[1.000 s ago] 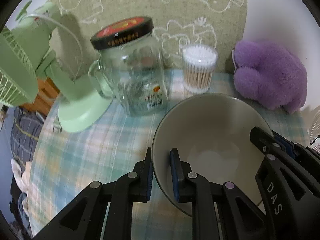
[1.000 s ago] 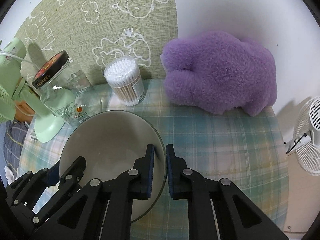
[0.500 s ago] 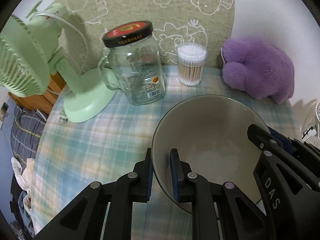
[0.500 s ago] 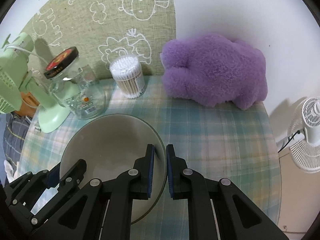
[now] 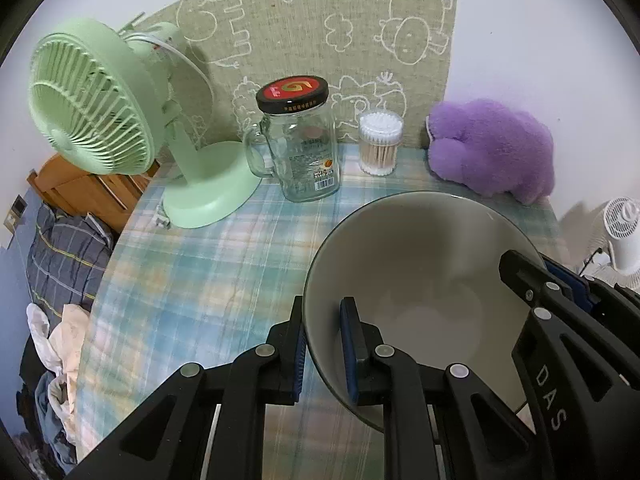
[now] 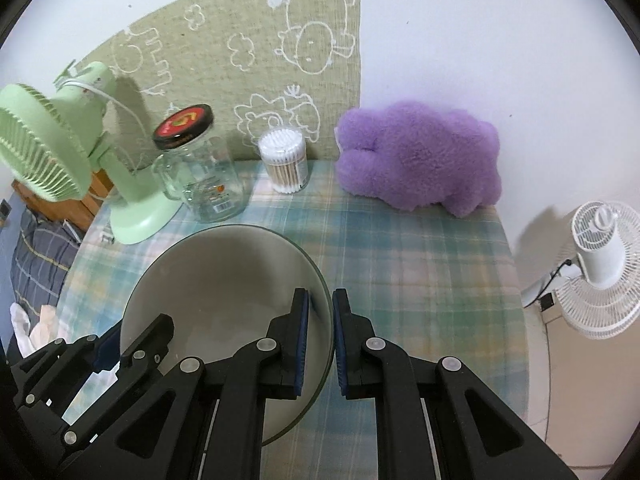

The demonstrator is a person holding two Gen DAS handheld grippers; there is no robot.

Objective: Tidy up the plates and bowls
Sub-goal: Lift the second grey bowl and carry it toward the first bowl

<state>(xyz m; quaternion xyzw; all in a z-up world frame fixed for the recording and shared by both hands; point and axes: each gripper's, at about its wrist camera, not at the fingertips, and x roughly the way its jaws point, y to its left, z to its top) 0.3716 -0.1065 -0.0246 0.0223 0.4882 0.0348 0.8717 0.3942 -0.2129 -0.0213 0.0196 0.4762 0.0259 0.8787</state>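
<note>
- I have both grippers angled steeply down toward the tabletop, coming at one bowl from opposite sides.
- My left gripper sits on the bowl's left rim: one pad outside the wall, one inside, jaws clenched on the rim.
- My right gripper does the same on the right rim, its jaws clamped with the thin edge running between the blue pads.
- In the left wrist view the right gripper's black body crosses the bowl's far right edge; in the right wrist view the left gripper shows at the lower left.
- The bowl is grey-beige, empty, held between the two grippers over the plaid cloth; I cannot tell whether its base touches the cloth.
- Beyond it along the wall: a green desk fan, a glass jar with a black lid, a tub of cotton swabs, and a purple plush toy.
- A white fan stands off the tabletop's right side.
</note>
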